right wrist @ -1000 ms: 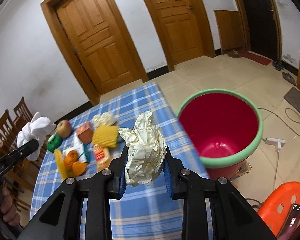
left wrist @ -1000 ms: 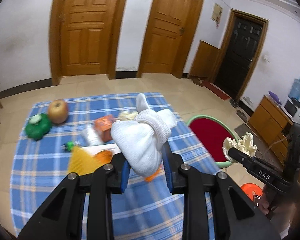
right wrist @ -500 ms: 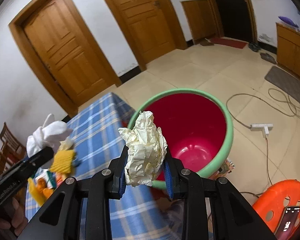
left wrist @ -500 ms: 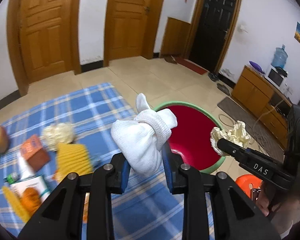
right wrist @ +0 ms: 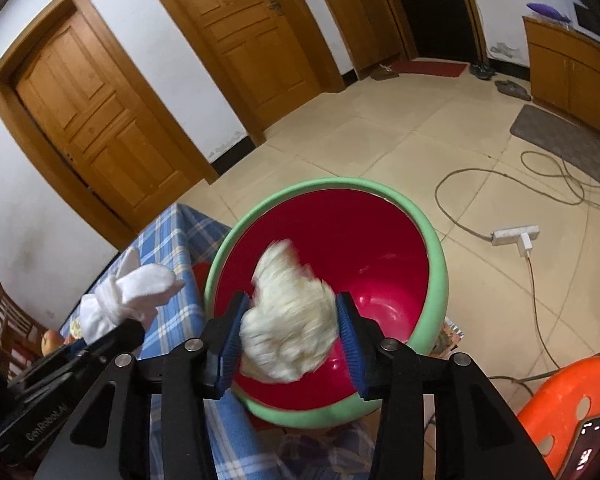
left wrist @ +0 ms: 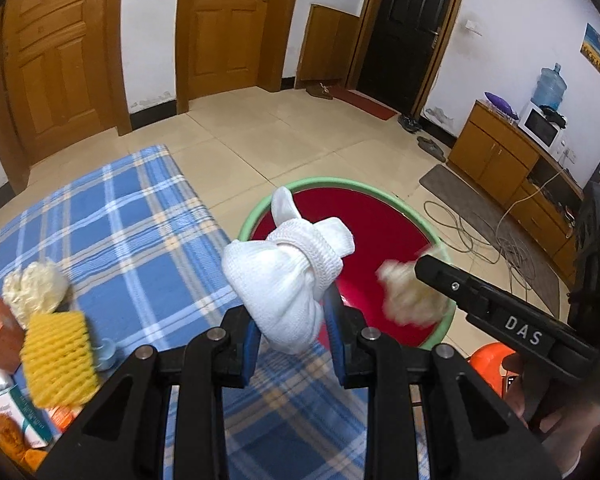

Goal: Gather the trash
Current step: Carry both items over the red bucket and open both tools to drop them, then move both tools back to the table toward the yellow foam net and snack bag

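1. The blue plaid tablecloth (left wrist: 112, 224) covers the table that spreads to the left of and beneath the left tongs (left wrist: 290, 320).
2. The round red plastic bin with a pale green rim (right wrist: 432, 268) stands on the tiled floor just past the table edge, directly ahead of and below the right tongs (right wrist: 290, 332), and ahead and right of the left tongs.
3. The right tongs stand parted, their blue pads spread wider than the crumpled cream paper wad (right wrist: 288, 320). The wad is motion-blurred between the pads, over the bin's red interior; I cannot tell whether either pad is touching it.
4. The left tongs are closed on a knotted white knit sock bundle (left wrist: 288, 276), which rises above the pads, over the table edge beside the bin's rim.
5. An orange plastic stool (right wrist: 568, 404) sits on the floor to the right of the right tongs.
6. A yellow ribbed foam sleeve (left wrist: 58, 360) lies on the cloth to the left of the left tongs.
7. A second crumpled cream paper ball (left wrist: 34, 292) lies just beyond that sleeve, with a small orange carton (left wrist: 0, 336) beside it.
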A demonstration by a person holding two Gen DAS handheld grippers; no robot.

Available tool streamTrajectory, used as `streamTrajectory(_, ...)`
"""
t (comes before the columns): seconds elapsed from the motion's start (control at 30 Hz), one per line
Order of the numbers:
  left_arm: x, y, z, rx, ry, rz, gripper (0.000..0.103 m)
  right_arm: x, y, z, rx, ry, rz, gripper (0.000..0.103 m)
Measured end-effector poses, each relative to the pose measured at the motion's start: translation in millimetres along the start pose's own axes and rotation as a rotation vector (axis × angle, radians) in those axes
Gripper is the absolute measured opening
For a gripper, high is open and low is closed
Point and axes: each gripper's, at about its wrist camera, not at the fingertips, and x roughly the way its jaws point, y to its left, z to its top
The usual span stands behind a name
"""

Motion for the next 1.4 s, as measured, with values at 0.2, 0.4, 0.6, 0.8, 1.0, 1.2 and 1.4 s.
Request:
streamTrajectory(0.2,16,-6,7,0.014,0.017,0.001,0.029,-3,-13,4,0.044,-0.024,-0.007,0.058)
streamTrajectory(0.4,30,-11,7,0.02,0.044,0.006,0.029,-12,-21,4,0.075,-0.045,-0.008,0.058)
streamTrajectory(0.6,36,-18,9,0.035,0.058,0.007,0.033,-21,-26,4,0.1,-0.067,-0.026,0.06)
streamTrajectory(0.8,24,-16,11,0.017,0.018,0.022,0.064,-24,-27,2,0.1,-0.065,-0.031,0.061)
streamTrajectory(1.0,5,-7,11,-0.017,-0.005,0.035,0.064,-28,-22,0,0.088,-0.058,-0.043,0.061)
streamTrajectory(1.2,-21,4,2,-0.06,-0.022,0.057,0.064,-40,-7,-5,0.057,-0.06,-0.016,0.061)
streamTrajectory(1.4,-55,18,-13,-0.088,-0.051,0.094,0.064,-56,14,-13,0.021,-0.071,0.023,0.061)
